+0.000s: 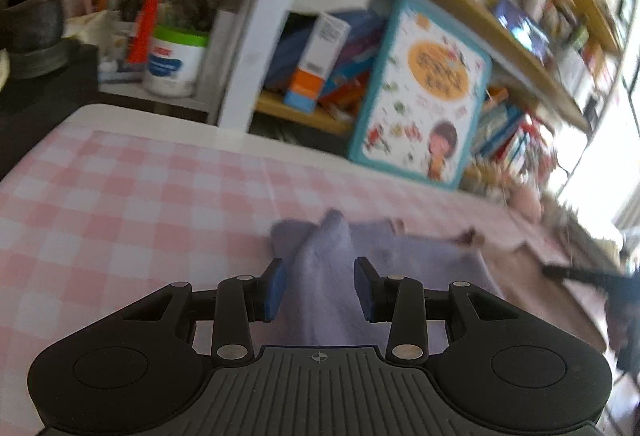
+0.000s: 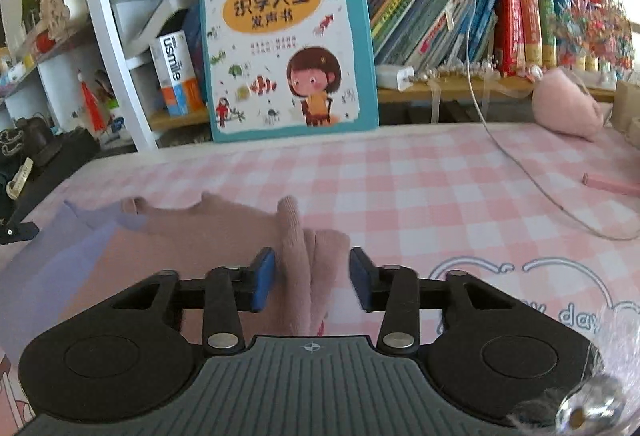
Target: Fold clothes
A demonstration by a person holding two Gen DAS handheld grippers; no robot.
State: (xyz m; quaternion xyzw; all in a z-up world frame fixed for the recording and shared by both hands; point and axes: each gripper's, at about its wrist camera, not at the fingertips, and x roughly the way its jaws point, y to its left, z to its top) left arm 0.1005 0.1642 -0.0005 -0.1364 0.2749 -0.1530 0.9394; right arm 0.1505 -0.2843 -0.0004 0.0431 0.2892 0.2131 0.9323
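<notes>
Motion-blurred shelves; garment's near end hidden beneath the right gripper.

Left claw open, lavender cloth apparently between pads.

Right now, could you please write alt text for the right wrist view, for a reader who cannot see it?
The right gripper, open, straddles a pink knitted glove lying on a pink checked tablecloth. A lilac garment lies at left; a children's book stands behind.
</notes>
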